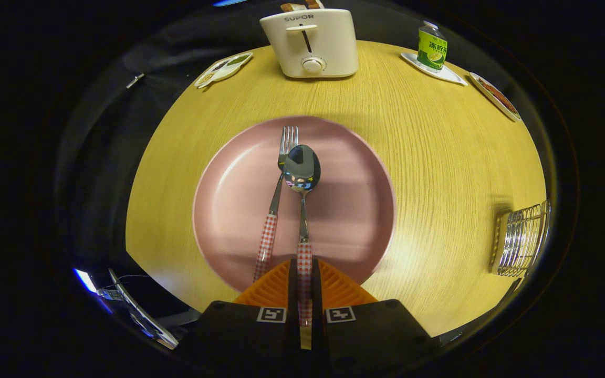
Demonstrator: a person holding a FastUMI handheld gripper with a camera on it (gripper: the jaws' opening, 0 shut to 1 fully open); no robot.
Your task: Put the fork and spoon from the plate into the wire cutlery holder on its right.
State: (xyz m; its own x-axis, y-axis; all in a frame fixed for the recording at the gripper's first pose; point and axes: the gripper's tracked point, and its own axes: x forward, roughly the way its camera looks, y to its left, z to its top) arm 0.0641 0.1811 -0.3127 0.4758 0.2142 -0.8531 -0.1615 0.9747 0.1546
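Over the plate's [229, 210] near rim, hand-held gripper [304, 278] clamps the spoon's [302, 173] handle.

Claw [304, 273] apparently clamps spoon [302, 173] handle.

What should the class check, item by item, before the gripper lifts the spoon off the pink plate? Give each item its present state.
1. Grip: the gripper has both fingers closed on the checked handle of the spoon: ok.
2. Fork free of the fingers: it lies just beside the left finger, apart from the spoon handle: ok.
3. Spoon bowl against the fork tines: they look close; touching or not: cannot tell.
4. Wire cutlery holder stands upright on the table right of the plate: ok.
5. Path from plate to holder over bare table: ok.
6. Room inside the holder: cannot tell.
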